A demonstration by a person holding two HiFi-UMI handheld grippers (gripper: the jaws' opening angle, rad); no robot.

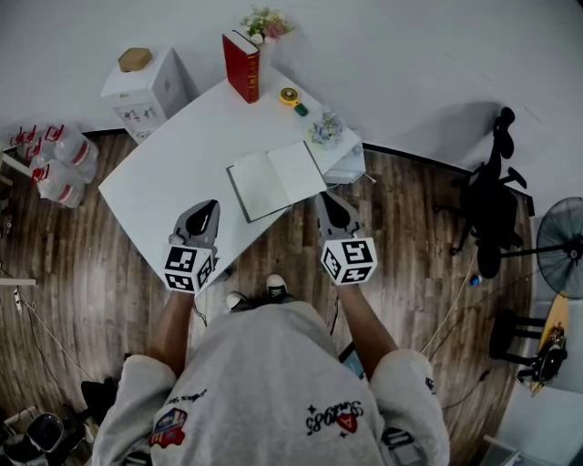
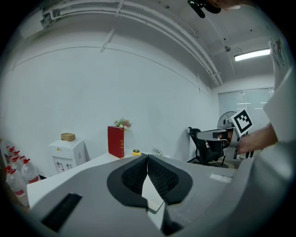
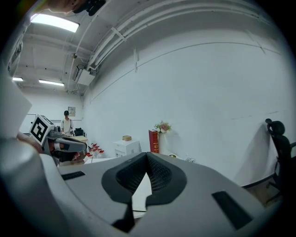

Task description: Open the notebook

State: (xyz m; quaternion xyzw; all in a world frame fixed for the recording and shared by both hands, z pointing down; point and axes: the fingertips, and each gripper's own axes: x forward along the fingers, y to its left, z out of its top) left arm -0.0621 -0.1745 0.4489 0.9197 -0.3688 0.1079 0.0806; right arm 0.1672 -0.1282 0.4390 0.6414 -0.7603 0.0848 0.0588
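The notebook (image 1: 276, 179) lies open on the white table (image 1: 164, 182), showing blank pages, near the table's front corner. My left gripper (image 1: 208, 207) hovers over the table's front edge, to the left of the notebook and apart from it, jaws shut and empty. My right gripper (image 1: 324, 197) hangs just off the notebook's right corner without touching it, also shut on nothing. In the left gripper view the left gripper (image 2: 147, 157) has its pads meeting at the tips. The right gripper view shows the right gripper (image 3: 147, 155) closed the same way.
A red book (image 1: 241, 65) stands upright at the table's far end beside flowers (image 1: 264, 23). A yellow tape measure (image 1: 289, 95) and a small plant (image 1: 326, 129) sit near the right edge. A white cabinet (image 1: 146, 86) and water bottles (image 1: 59, 164) stand left; an office chair (image 1: 487, 209) stands right.
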